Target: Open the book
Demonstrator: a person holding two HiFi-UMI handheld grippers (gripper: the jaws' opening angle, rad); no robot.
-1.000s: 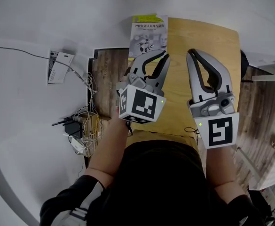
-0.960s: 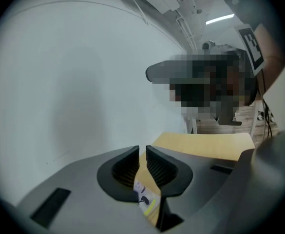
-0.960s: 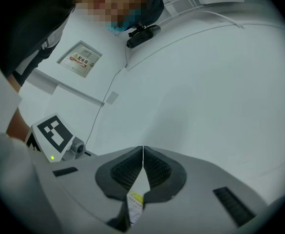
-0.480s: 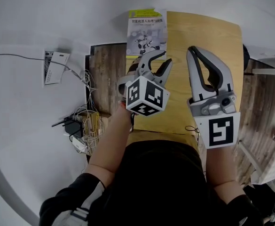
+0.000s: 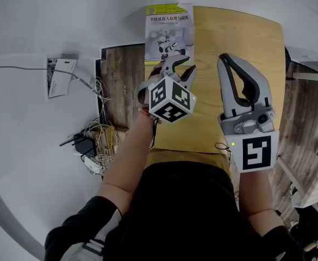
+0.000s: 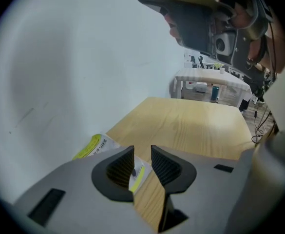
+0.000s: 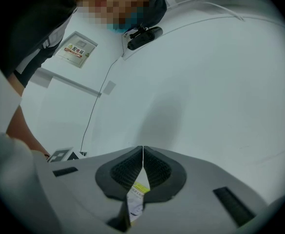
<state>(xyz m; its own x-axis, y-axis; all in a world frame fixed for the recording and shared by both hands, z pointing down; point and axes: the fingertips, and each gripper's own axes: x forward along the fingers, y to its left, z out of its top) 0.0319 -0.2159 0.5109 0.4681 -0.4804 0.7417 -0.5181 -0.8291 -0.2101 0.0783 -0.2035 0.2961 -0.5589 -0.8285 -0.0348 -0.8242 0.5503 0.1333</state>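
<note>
The book (image 5: 168,29) lies closed and flat, cover up, at the far left corner of the bench (image 5: 235,42). Its left part seems to jut past the edge. Its long axis runs away from the person, title end farthest, so the spine is probably on the left and the free edge on the right.

It looks like a thin paperback: light, with a bendy, glossy cover that could slide under a pad. The likely hold is the cover's right edge near a corner, pinching the cover alone while the spine side is pinned.

The left tongs (image 5: 179,69) tilt down just short of the book's near edge. They have just been opening and stand about half apart, with nothing between them. The right tongs (image 5: 224,60) hang over the bench, tips pressed together and empty.
</note>
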